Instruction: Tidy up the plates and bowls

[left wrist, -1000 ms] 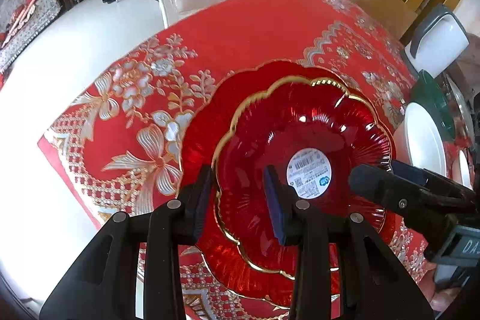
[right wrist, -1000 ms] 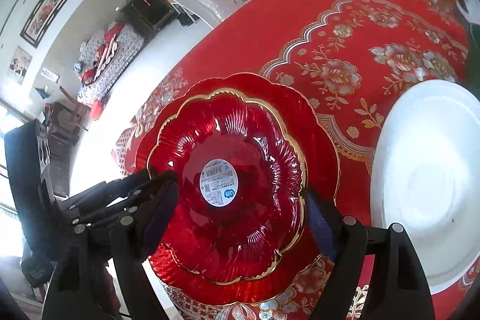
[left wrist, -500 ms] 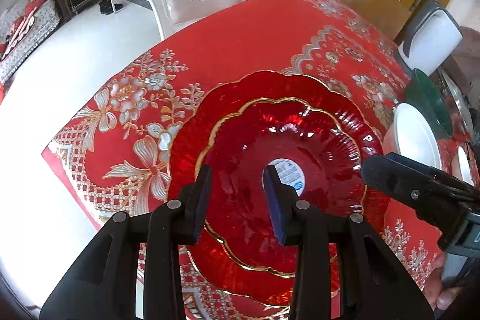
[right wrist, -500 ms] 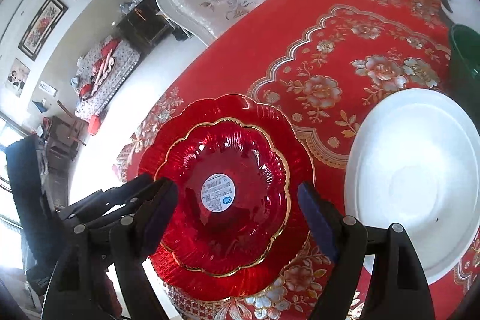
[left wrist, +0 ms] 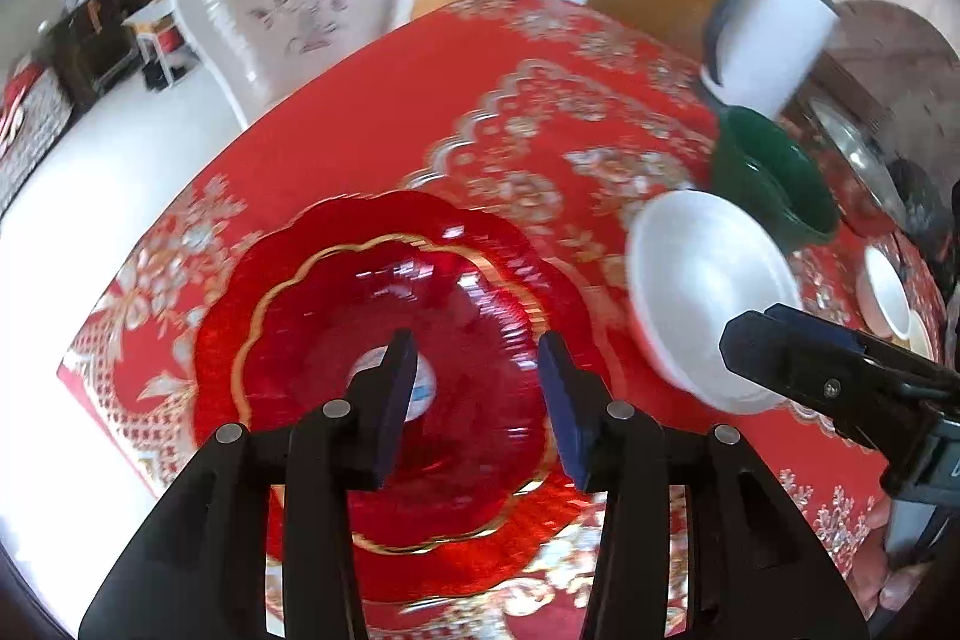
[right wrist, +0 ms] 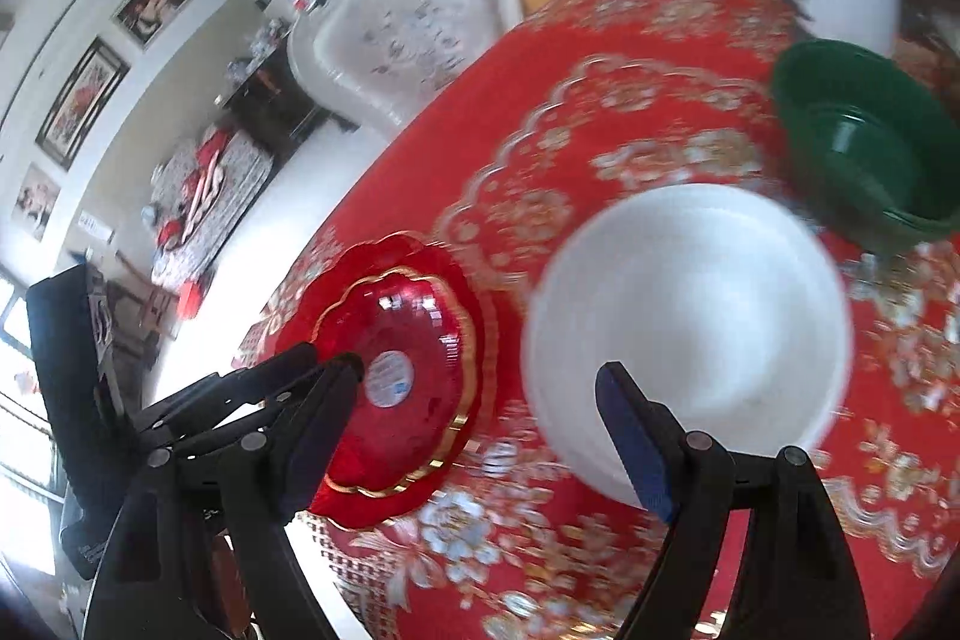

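Left wrist view
- Left tool [left wrist: 477, 388]: its jaws have just been opening; nothing is between them, pads clear of the glass below.
- Red plates [left wrist: 384, 340]: a smaller gold-rimmed red dish nested in a larger scalloped red one, both flat on the red-clothed bench [left wrist: 372, 112], near its corner.
- White bowl [left wrist: 708, 292]: on the bench just right of the red stack; a green bowl [left wrist: 774, 172] sits behind it, touching or nearly so.
- Right tool [left wrist: 840, 388]: only one arm shows at the right edge, above the cloth.

Right wrist view
- Right tool [right wrist: 480, 412]: jaws spread wide and empty, one finger over the red stack's side, the other over the white bowl [right wrist: 690, 316].
- Red plates [right wrist: 408, 370]: low left, left tool's arm [right wrist: 252, 400] beside them.
- Green bowl [right wrist: 864, 142]: far right, behind the white bowl.

Step in hand, as I judge it
- Stage: red stack looks done; the white bowl seems next.
- Doing it well: centre the wide jaws over the bowl's rim, pinch the wall rather than the lip's edge, lift straight, keep clear of the green bowl.
- Risk: smooth glaze may slip; blur hides fine rim detail.
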